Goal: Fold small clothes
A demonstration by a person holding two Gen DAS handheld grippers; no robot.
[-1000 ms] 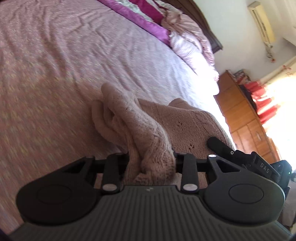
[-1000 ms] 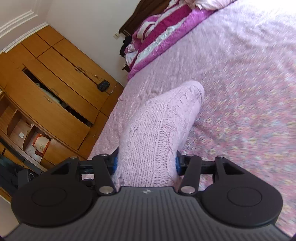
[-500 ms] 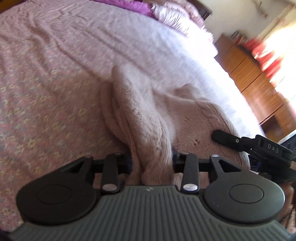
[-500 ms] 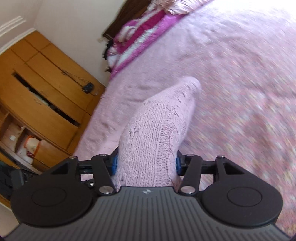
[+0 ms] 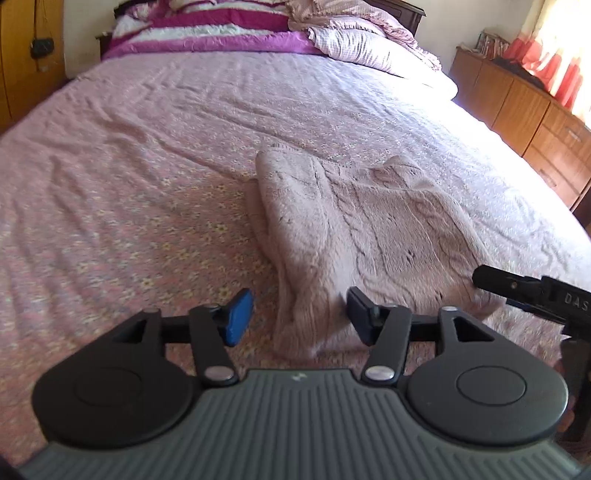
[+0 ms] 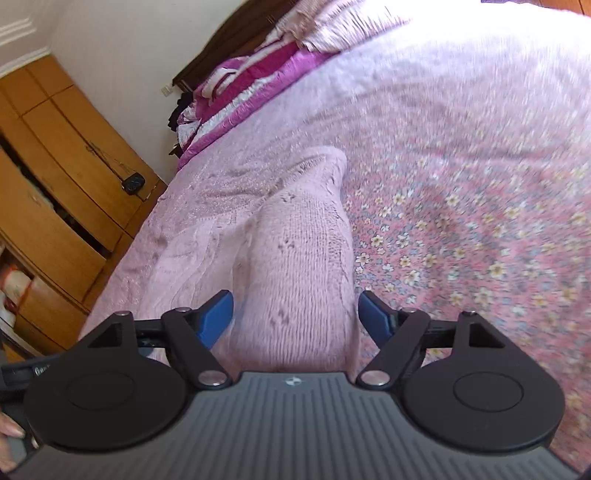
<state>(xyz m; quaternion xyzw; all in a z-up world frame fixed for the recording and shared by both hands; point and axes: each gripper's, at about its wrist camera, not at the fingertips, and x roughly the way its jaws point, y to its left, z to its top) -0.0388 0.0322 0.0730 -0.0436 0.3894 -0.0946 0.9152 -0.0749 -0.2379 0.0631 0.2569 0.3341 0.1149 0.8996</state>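
Note:
A small pink knitted sweater (image 5: 373, 221) lies on the pink flowered bedsheet (image 5: 129, 206), with one side folded over into a thick roll. My left gripper (image 5: 299, 314) is open, its blue pads either side of the sweater's near edge without gripping it. My right gripper (image 6: 295, 317) is open too, with the sweater's folded part (image 6: 306, 258) lying loose between its blue pads. The right gripper also shows at the right edge of the left wrist view (image 5: 532, 291), at the sweater's right corner.
Pillows and a purple striped quilt (image 5: 221, 33) are piled at the head of the bed. A wooden wardrobe (image 6: 55, 177) stands on one side, a low wooden cabinet (image 5: 524, 107) on the other.
Both grippers have opened and let go of the sweater. It dropped from its lifted bunch and now lies flat on the bed.

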